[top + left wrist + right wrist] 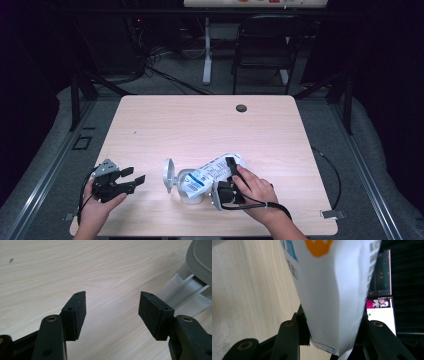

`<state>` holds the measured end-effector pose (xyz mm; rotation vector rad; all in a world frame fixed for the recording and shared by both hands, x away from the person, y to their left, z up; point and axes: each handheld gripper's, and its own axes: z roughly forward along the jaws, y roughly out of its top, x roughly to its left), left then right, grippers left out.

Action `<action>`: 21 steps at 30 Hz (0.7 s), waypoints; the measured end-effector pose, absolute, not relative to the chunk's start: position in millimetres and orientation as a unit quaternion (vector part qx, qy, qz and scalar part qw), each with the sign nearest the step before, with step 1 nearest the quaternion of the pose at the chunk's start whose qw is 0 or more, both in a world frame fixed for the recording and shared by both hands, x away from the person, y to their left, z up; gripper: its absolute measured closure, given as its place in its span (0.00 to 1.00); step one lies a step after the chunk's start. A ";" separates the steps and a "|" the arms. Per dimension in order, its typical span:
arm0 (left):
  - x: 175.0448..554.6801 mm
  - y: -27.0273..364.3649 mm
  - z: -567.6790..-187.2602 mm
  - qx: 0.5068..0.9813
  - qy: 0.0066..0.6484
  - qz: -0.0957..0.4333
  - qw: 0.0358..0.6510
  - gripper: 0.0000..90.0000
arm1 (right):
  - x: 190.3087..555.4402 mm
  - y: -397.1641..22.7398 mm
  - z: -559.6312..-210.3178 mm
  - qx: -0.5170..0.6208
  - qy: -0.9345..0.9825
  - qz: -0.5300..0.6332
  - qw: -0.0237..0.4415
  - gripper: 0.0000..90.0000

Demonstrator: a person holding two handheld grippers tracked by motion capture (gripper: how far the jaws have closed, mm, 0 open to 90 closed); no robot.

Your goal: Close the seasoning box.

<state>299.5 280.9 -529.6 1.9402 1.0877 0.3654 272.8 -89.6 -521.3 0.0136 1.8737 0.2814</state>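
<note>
We saw the right gripper (pixel 231 176) pinching a white pouch (pixel 212 172) w/ blue print; in the right gripper view the pouch (pixel 332 295) sat squarely btwn the two black jaws, both pads pressed against its sides, its lower edge hanging just below the pads. An orange mark & blue lettering showed on the pouch above the jaws. From the high view, the pouch stretched away from that gripper toward the person's left, its far end resting in or on the mouth of a small grey bin (pixel 191 190) w/ a flip lid (pixel 169 176) standing open; we couldn't tell whether the end was inside or just on the rim. The bin stood just beside the right gripper, on its left. The left gripper (pixel 131 181) was well apart from the pouch, held low over the table (pixel 200 125), jaws spread wide w/ nothing btwn them. In the left gripper view its pads (pixel 78 312) framed bare wood, & the grey bin (pixel 190 287) showed ahead & to the right of the jaws, near but not touching. The right hand (pixel 255 192) wrapped its gripper from behind; a cable trailed off from it along the table edge.
</note>
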 end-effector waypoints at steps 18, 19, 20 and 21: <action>299.8 280.5 -530.0 0.779 0.434 0.147 0.428 0.44 | 272.7 -94.3 -531.1 0.095 0.831 0.189 0.514 0.68; 299.7 280.7 -529.6 0.780 0.434 0.146 0.426 0.44 | 272.8 -94.7 -532.1 0.101 0.831 0.199 0.510 0.68; 299.7 280.6 -529.6 0.780 0.434 0.146 0.426 0.44 | 272.2 -94.8 -531.8 0.108 0.832 0.200 0.507 0.68; 299.7 280.7 -529.5 0.780 0.434 0.146 0.426 0.44 | 272.9 -94.9 -533.4 0.114 0.829 0.218 0.502 0.68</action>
